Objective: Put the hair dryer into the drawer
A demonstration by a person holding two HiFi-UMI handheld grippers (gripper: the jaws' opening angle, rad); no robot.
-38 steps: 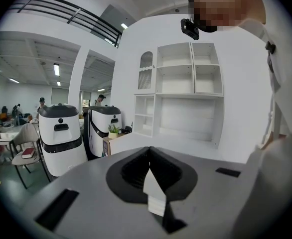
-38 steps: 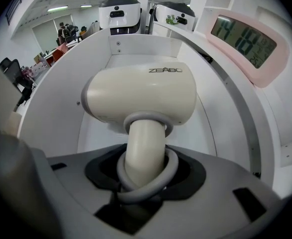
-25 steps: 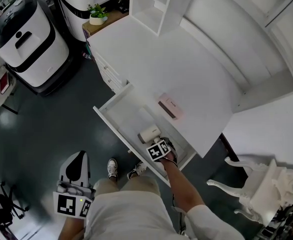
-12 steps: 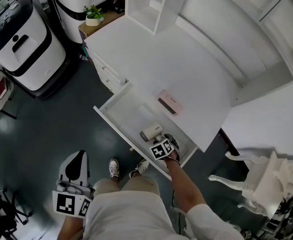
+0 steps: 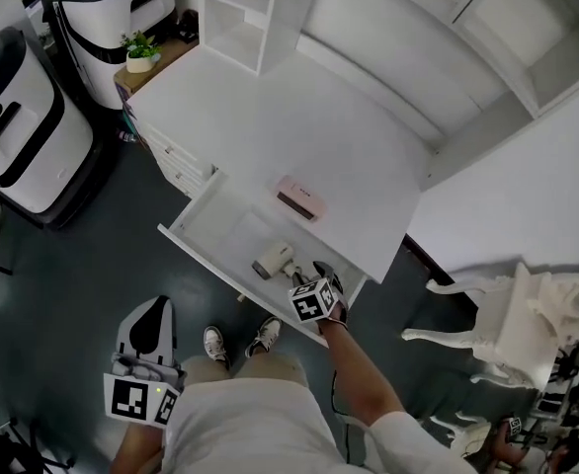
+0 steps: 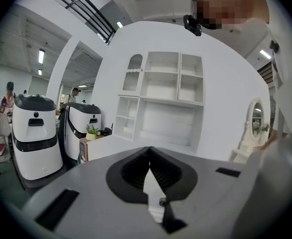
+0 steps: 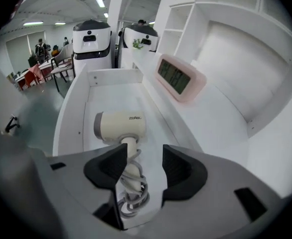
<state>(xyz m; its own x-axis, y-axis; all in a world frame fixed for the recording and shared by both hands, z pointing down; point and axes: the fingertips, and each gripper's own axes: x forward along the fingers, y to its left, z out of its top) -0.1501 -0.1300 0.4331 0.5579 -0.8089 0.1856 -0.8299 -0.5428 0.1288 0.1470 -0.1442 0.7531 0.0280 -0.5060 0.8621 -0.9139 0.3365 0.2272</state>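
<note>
The cream hair dryer (image 5: 272,261) lies on its side on the floor of the open white drawer (image 5: 196,248), its grey cord coiled round the handle. In the right gripper view the hair dryer (image 7: 120,125) lies just past the jaws, inside the drawer (image 7: 73,108). My right gripper (image 5: 309,273) hangs above the drawer's front right part, pointing steeply down. Its jaws (image 7: 143,156) stand apart and are closing, with only the cord seen far below the gap and nothing touching the pads. My left gripper (image 5: 151,326) is held low at my left side, and its jaws (image 6: 149,151) meet at the tips.
A pink clock (image 5: 302,197) lies on the white desk top (image 5: 299,117) just behind the drawer. White shelving (image 5: 240,13) stands at the desk's back. Two white-and-black machines (image 5: 18,136) and a small plant (image 5: 138,47) are at the left, an ornate white chair (image 5: 507,324) at the right.
My right gripper has lifted off the hair dryer, which stays lying in the drawer. The head view has swung, shifting the desk left and up. The left gripper has hardly moved.
</note>
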